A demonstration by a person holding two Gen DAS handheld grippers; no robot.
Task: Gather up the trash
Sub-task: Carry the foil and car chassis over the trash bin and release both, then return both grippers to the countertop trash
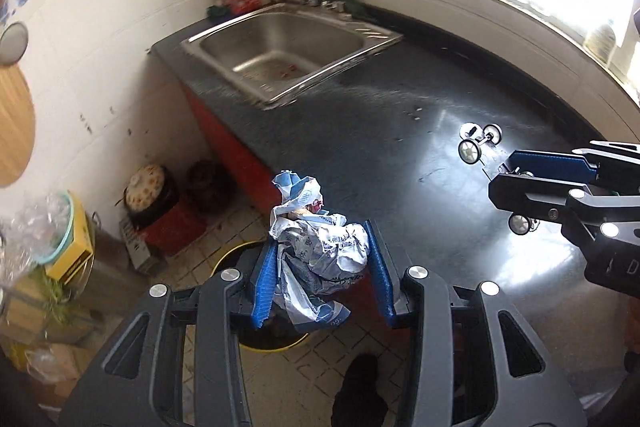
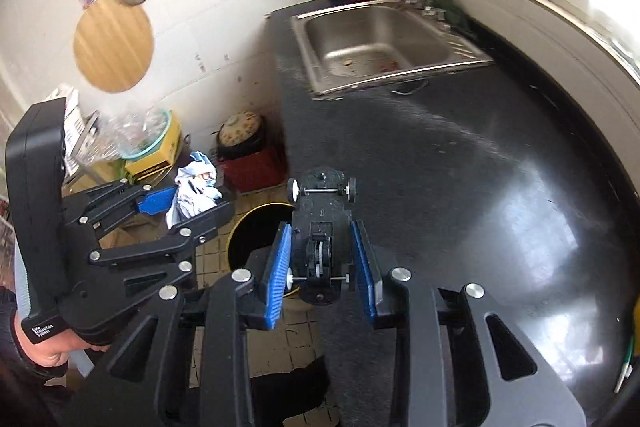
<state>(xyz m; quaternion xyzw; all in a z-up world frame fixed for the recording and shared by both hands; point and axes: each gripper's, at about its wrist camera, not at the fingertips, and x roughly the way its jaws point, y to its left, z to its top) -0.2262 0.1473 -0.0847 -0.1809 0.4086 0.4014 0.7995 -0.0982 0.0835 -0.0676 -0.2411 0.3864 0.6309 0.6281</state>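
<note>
Tongs first: the left tongs (image 1: 320, 279) were part-closed, clamping a crumpled blue-and-white wrapper (image 1: 320, 247) at lower centre, over a round black bin with a yellow rim (image 2: 240, 227) on the tiled floor; the bin's inside was too dark to read. Right tongs (image 2: 322, 259) gripped a black toy car (image 2: 322, 227) wheels-up by its sides, at the desk (image 1: 400, 131) edge. Farther up, the steel sink (image 1: 280, 47) held a few small reddish scraps, blurred beyond naming.
</note>
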